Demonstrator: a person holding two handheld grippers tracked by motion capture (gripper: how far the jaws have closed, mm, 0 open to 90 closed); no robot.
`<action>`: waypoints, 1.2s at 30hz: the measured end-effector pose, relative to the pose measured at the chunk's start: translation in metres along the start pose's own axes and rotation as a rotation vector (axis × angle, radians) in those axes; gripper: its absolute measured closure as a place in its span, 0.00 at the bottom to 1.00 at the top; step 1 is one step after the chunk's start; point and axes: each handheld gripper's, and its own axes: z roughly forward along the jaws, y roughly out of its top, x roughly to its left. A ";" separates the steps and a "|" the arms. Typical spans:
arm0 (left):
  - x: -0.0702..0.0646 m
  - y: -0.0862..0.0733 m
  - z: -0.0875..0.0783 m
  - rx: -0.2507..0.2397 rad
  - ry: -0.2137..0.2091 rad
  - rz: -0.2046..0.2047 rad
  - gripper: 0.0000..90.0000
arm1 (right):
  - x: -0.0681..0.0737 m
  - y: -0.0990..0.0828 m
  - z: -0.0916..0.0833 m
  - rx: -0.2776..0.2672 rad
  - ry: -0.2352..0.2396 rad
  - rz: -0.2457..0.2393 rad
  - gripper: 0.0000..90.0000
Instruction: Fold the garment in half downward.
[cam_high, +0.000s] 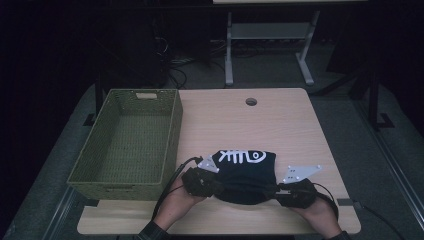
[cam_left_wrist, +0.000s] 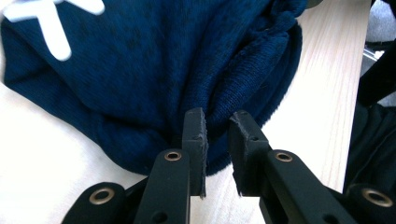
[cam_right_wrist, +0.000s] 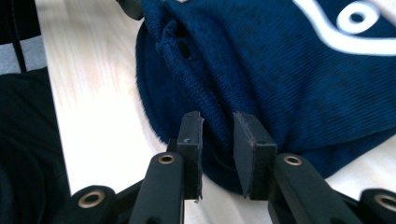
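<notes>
Folded dark-blue knitted garment with white fish-bone print (cam_high: 245, 172) on surface; both jaws narrowly parted at hem, gripping nothing; green woven basket (cam_high: 172, 130) unfilled.

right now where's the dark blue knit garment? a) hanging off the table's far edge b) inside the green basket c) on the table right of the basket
c: the dark blue garment lies on the wooden table, right of the green basket.
</notes>
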 end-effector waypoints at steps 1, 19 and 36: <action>-0.001 -0.002 0.002 -0.001 -0.001 -0.008 0.86 | 0.001 -0.002 0.002 0.007 0.005 0.000 0.80; -0.007 0.005 -0.023 -0.074 -0.008 -0.001 0.80 | 0.001 0.000 -0.020 -0.080 -0.019 0.002 0.71; 0.046 0.056 -0.015 -0.145 0.106 -0.095 1.00 | -0.032 0.023 -0.003 -0.043 -0.045 0.001 0.99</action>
